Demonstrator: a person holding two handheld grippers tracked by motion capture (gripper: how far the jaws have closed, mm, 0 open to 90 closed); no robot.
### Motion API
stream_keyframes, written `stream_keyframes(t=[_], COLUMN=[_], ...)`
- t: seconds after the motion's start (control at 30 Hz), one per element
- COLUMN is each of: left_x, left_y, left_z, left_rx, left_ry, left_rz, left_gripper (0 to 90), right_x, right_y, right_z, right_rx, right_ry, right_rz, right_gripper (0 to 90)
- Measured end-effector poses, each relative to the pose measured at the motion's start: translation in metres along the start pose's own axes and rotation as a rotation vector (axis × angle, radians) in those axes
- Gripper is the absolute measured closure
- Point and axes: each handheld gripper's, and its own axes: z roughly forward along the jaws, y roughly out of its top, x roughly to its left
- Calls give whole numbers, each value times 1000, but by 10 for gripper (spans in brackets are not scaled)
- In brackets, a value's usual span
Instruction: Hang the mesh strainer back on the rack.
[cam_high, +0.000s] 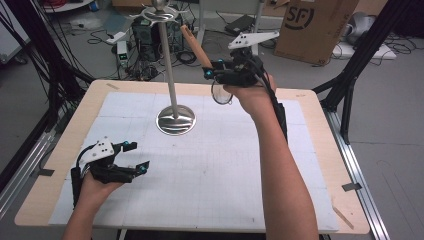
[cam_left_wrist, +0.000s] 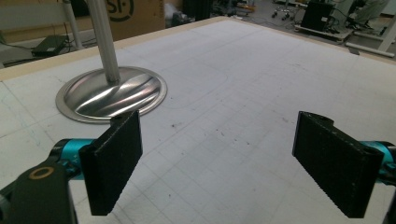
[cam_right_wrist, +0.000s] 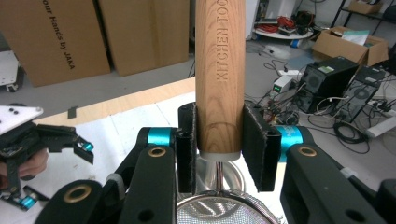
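The right hand-held gripper (cam_high: 212, 67) sits in the upper middle of the high view, raised above the far edge of the tabletop (cam_high: 320, 150), and its jaws are clamped on the wooden handle (cam_high: 196, 46) of a strainer (cam_high: 221, 93). In the right gripper view the handle (cam_right_wrist: 220, 70) rises straight up the centre of the frame between the two black pads (cam_right_wrist: 256, 144), which press on its lower end just above the grey collar, while the mesh bowl (cam_right_wrist: 224, 212) fills the bottom edge. In the high view the bowl hangs below the gripper as a faint ring, probably clear of the tabletop. The metal stand (cam_high: 175, 119) is left of it, base on the tabletop. At the lower left, the left hand-held gripper (cam_high: 136, 157) rests low with its jaws wide apart and nothing between them.
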Motion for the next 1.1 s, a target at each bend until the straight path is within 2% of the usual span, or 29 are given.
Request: stream_keyframes(t=[0.5,0.77,0.83,0.87,1.1], left_x=[1,1,1,1,2], left_y=[0,0,0,0,0], left_z=[-1,-1,-1,-1,-1], left_rx=[-8,-10,-11,-11,-9], left_ry=[-4,-3,-2,-2,-2], left_rz=[-4,-6,-5,-5,-4], left_gripper=[165,165,165,165,165], right_x=[-7,-6,-7,-8,-5], right_y=[22,22,21,21,20], right_z=[14,28,32,34,46], right_rx=[24,47,46,40,63], right_ry=[-41,-48,-45,-47,-38], right_rz=[9,7,19,7,22], right_gripper=[680,679,679,679,678])
